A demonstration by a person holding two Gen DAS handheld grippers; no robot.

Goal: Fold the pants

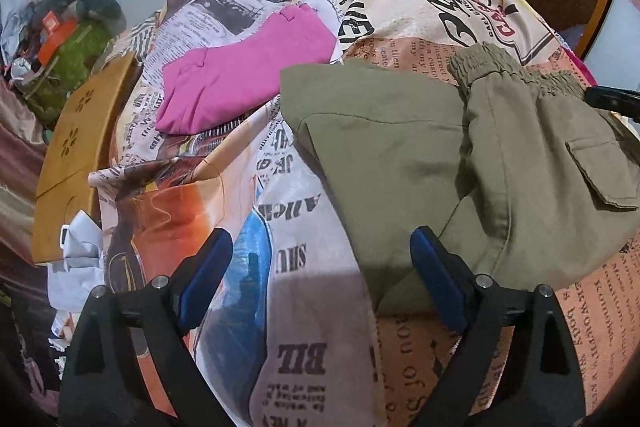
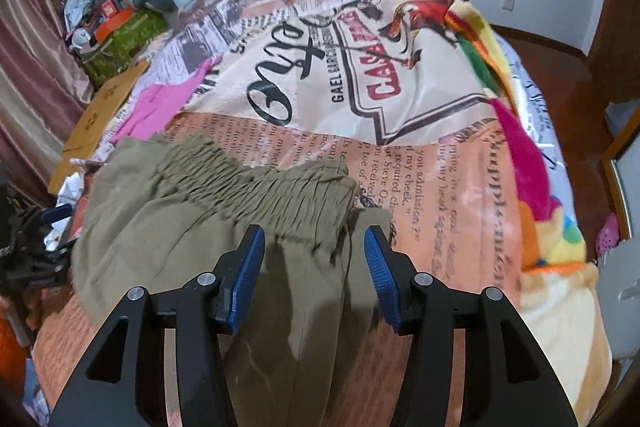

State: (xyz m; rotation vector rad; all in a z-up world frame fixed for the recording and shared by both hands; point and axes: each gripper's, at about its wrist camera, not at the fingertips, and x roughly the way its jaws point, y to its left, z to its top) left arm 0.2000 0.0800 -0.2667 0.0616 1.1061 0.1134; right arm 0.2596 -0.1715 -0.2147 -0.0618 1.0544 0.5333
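Olive green pants [image 1: 460,163] lie folded on the bed, elastic waistband [image 1: 516,75] at the far right and a flap pocket showing. My left gripper [image 1: 320,247] is open and empty, hovering over the bedspread at the pants' near left edge. In the right wrist view the pants [image 2: 208,211] lie under my right gripper [image 2: 314,247], which is open and empty, its blue pads [image 2: 250,267] just short of the gathered waistband [image 2: 280,187]. The right gripper's tip shows at the right edge of the left wrist view [image 1: 612,99].
Folded pink pants [image 1: 244,71] lie farther back on the newspaper-print bedspread [image 1: 320,347]. A wooden board [image 1: 76,155] and white cloth [image 1: 76,259] sit at the bed's left edge. A cluttered green box [image 2: 120,43] stands by the wall. A colourful blanket [image 2: 532,187] borders the right.
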